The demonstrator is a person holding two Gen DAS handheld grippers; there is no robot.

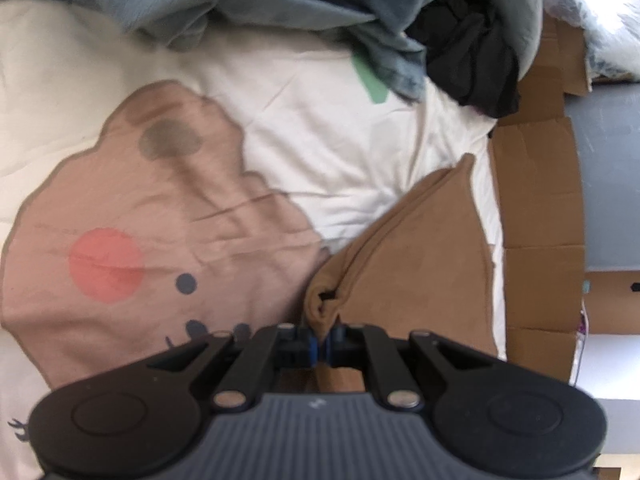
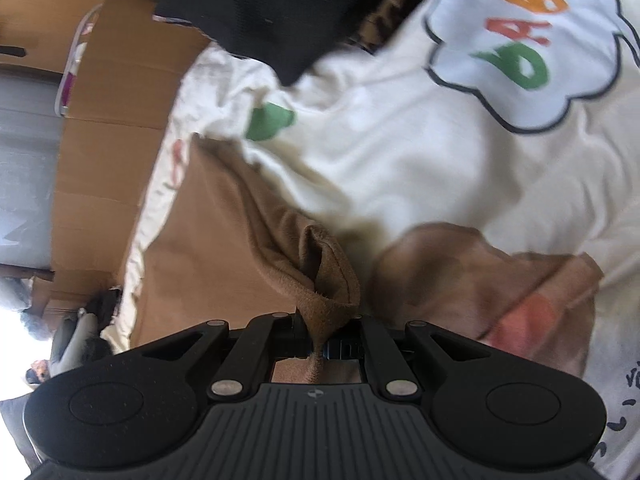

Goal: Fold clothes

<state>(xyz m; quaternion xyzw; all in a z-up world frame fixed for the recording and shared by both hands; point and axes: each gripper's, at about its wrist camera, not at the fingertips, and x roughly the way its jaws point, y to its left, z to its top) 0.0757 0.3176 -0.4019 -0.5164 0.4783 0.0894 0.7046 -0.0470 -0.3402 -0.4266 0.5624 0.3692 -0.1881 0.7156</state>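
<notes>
- Both grippers are clamped on cloth: the left gripper (image 1: 320, 346) pinches one bunched corner of the brown garment (image 1: 408, 264), and the right gripper (image 2: 320, 350) pinches another corner of the same piece (image 2: 224, 248).
- From each grip the brown garment runs away from the camera, draped over the printed bed cover (image 1: 304, 128) near its edge, beside flattened cardboard (image 1: 536, 200).
- Its long axis seems to lie along the cover's edge, with a pointed corner (image 1: 466, 160) aimed toward the far pile; I cannot tell its full outline.
- Progress looks early: one garment is held and being laid out, with no finished fold visible.
- Left to do: a blue-grey heap (image 1: 280, 8) and a black garment (image 1: 476, 52) lie unfolded beyond.
</notes>
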